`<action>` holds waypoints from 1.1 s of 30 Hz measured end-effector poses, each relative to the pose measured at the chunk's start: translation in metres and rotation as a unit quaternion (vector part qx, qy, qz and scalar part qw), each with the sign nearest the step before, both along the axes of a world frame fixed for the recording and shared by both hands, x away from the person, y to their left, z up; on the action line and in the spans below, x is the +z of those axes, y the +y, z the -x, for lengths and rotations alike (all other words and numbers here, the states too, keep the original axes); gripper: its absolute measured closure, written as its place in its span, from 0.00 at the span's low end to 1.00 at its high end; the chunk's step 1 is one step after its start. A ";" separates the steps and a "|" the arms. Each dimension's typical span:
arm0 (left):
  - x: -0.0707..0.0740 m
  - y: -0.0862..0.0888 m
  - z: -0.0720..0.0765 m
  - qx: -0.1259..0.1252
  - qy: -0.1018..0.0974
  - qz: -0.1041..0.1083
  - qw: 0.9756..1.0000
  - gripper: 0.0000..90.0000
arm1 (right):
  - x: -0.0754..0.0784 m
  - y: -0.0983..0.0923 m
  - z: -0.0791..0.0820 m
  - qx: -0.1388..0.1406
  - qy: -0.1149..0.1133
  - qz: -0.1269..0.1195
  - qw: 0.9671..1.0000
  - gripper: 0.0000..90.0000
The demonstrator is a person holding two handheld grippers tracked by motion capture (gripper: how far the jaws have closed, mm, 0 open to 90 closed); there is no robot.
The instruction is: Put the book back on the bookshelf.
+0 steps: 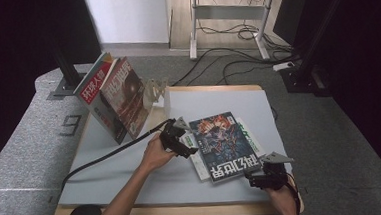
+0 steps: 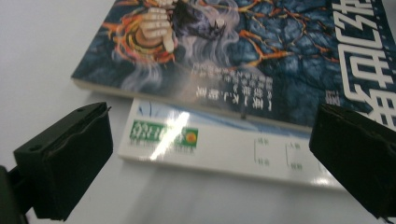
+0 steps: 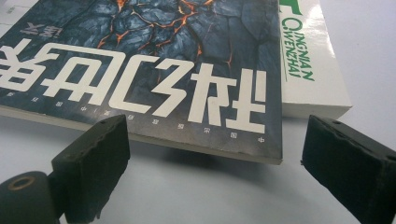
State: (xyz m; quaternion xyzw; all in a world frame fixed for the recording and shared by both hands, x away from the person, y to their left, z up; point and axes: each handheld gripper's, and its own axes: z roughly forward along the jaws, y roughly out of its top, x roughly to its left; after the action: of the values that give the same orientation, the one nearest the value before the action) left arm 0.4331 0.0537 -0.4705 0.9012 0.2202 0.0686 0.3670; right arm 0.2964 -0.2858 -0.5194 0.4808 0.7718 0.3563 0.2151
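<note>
On the grey table (image 1: pixel 122 172), dark-covered magazine (image 1: pixel 224 144) stacked askew atop white magazine (image 1: pixel 198 163), flanked by left gripper (image 1: pixel 180 142) and right gripper (image 1: pixel 268 175), both with jaws spread and empty; best approached low, edge-on, closing only on the upper cover.

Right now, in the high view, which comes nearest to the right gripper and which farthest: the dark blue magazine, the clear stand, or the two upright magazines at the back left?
1. The dark blue magazine, flat on the table just left of the right gripper.
2. The clear stand, farther back at the table's far edge.
3. The two upright magazines, leaning at the far left corner.
</note>
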 end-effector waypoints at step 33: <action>-0.033 -0.045 -0.081 0.021 0.028 0.024 0.999 0.00 | -0.001 -0.001 0.000 0.001 -0.004 -0.008 1.000 0.09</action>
State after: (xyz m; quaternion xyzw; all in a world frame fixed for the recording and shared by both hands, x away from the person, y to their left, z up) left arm 0.5141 0.0091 -0.5037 0.8891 0.2504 0.0457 0.3804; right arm 0.2967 -0.2866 -0.5202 0.4799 0.7689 0.3643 0.2139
